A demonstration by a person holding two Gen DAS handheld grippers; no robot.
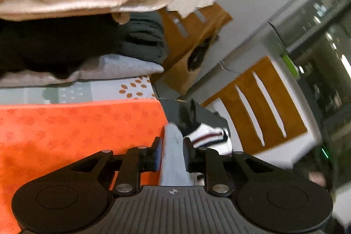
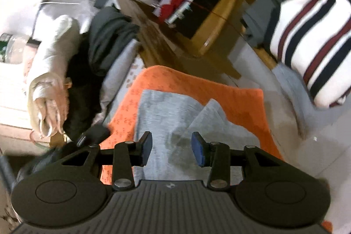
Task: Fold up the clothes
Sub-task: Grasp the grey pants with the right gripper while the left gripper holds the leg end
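With the left gripper [image 1: 172, 154] clamping the soft grey knit garment [image 2: 162, 111], its fold is best flattened between the right gripper's [image 2: 171, 149] half-open, empty jaws.

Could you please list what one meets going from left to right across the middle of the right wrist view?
Cream folded garment → black clothing → orange mat → striped sweater.
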